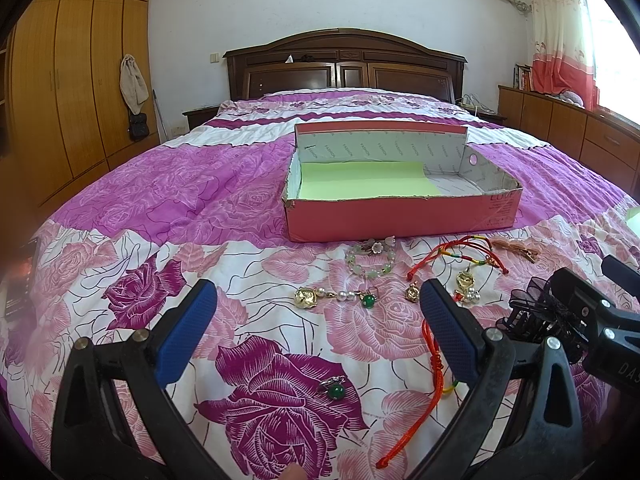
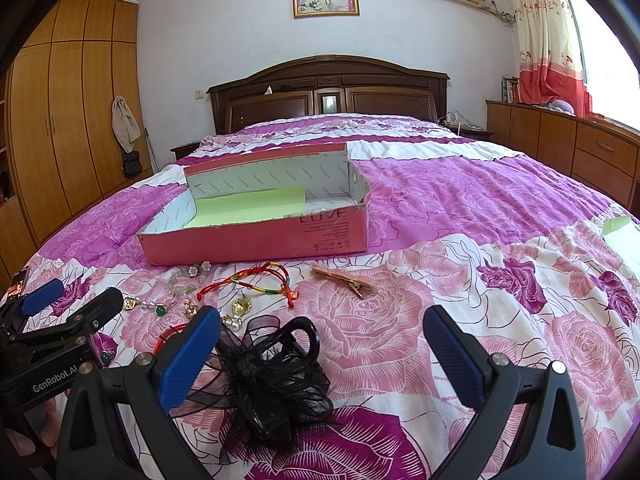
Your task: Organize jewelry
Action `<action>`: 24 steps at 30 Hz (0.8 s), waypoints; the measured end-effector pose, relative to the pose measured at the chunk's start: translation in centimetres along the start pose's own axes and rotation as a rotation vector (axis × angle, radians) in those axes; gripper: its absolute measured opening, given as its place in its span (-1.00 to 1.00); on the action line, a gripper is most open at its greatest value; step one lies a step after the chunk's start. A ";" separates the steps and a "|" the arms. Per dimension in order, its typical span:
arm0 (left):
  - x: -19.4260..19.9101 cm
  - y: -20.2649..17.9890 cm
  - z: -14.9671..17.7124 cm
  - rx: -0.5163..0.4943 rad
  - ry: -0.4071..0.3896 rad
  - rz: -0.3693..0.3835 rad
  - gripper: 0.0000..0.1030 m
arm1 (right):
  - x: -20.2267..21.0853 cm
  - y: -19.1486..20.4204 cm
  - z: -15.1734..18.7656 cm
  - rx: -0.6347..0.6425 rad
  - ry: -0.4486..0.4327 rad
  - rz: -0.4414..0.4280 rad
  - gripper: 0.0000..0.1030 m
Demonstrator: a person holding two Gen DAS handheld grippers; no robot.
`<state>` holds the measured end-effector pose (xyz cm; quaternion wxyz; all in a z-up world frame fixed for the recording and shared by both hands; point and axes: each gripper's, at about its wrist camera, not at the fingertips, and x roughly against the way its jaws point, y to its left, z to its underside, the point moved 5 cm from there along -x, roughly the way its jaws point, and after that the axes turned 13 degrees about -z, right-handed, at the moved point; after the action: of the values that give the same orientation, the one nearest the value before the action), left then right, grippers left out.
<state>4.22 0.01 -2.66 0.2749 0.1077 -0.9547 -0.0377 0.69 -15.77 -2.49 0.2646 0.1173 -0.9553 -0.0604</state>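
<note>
**Over the bed, both tools wide apart above the scattered jewelry**

On the flowered bedspread point(image 1: 120, 208), through my left wrist camera, my left tool point(image 1: 320, 320) hung with its blue pads spread wide and nothing between them. Low between the fingers lay a green-stone ring point(image 1: 333, 389) on a dark rose print. Just beyond the fingertips a gold flower with pearls point(image 1: 320, 295) lay beside a second green ring point(image 1: 368, 299), and past those a pale green bead bracket-shaped bracelet point(image 1: 370, 260) sat close to the front wall of the pink box point(image 1: 400, 218). The box stood open, lined with a light green sheet. A red braided cord point(image 1: 460, 254) lay to the right of the beads, and another red cord point(image 1: 436, 364) ran along the inner side of my right-hand finger. At the right edge, my right tool point(image 1: 592, 312) showed beside a black hair clip point(image 1: 532, 312).

From my right wrist camera, my right tool point(image 2: 322, 350) was likewise spread open and gripped nothing. The black hair clip point(image 2: 264, 372), frilled with netting, lay between the fingers, nearer the left pad and touching it. Ahead lay a rose-gold hair clip point(image 2: 346, 282), well apart from the rest, then the red braided cord point(image 2: 256, 280) and the pink box point(image 2: 260, 240) behind. My left tool point(image 2: 68, 308) showed at the left edge.
</note>
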 end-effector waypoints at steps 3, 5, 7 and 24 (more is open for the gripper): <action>-0.1 0.0 0.0 -0.001 0.000 0.001 0.84 | 0.0 0.0 0.0 -0.001 -0.001 -0.002 1.00; 0.2 -0.1 -0.3 -0.001 0.000 0.002 0.84 | 0.1 0.0 -0.1 -0.001 -0.006 -0.006 1.00; 0.2 -0.1 -0.3 -0.001 -0.001 0.002 0.84 | 0.2 0.0 -0.1 -0.001 -0.011 -0.008 1.00; 0.8 -0.9 -1.4 -0.033 0.002 0.044 0.84 | 1.0 -0.4 -2.0 -0.027 -0.029 -0.032 1.00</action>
<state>4.47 -1.09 -1.12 0.2782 0.0821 -0.9558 -0.0473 0.95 -16.53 -0.40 0.2515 0.1282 -0.9561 -0.0791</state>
